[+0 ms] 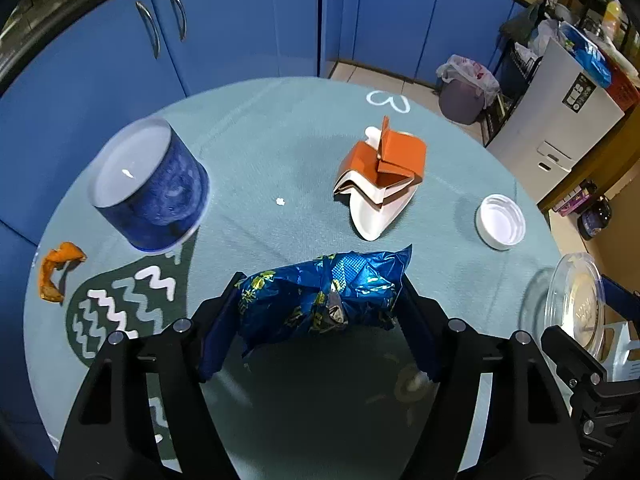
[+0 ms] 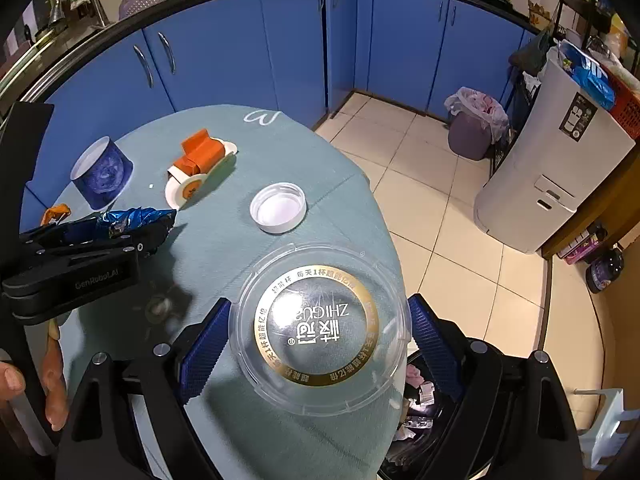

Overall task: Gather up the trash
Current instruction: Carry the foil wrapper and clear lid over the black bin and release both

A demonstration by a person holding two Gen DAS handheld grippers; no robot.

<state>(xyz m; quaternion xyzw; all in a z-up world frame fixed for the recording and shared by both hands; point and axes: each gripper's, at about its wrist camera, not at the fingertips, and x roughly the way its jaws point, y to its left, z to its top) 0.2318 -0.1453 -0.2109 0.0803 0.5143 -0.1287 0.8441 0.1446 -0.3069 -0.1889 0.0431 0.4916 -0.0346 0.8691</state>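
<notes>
A crumpled blue foil wrapper (image 1: 320,300) sits between the fingers of my left gripper (image 1: 320,280), touching both blue pads just above the teal tablecloth (image 1: 280,128). The right wrist view shows the same wrapper (image 2: 132,218) in those jaws at the left. My right gripper (image 2: 320,302) is shut on a clear round plastic lid (image 2: 320,332) with a gold ring, held over the table's near edge. Below it a dark bin (image 2: 420,408) holds trash. Loose on the table are an orange peel (image 1: 56,268), a crushed orange-and-white carton (image 1: 380,176) and a white cap (image 1: 500,222).
A blue tub with a white inside (image 1: 148,188) stands at the table's left. Blue cabinets ring the far side. A lined purple bin (image 2: 476,128) and a white appliance (image 2: 552,152) stand on the tiled floor at right. A person's hand (image 2: 52,380) shows at lower left.
</notes>
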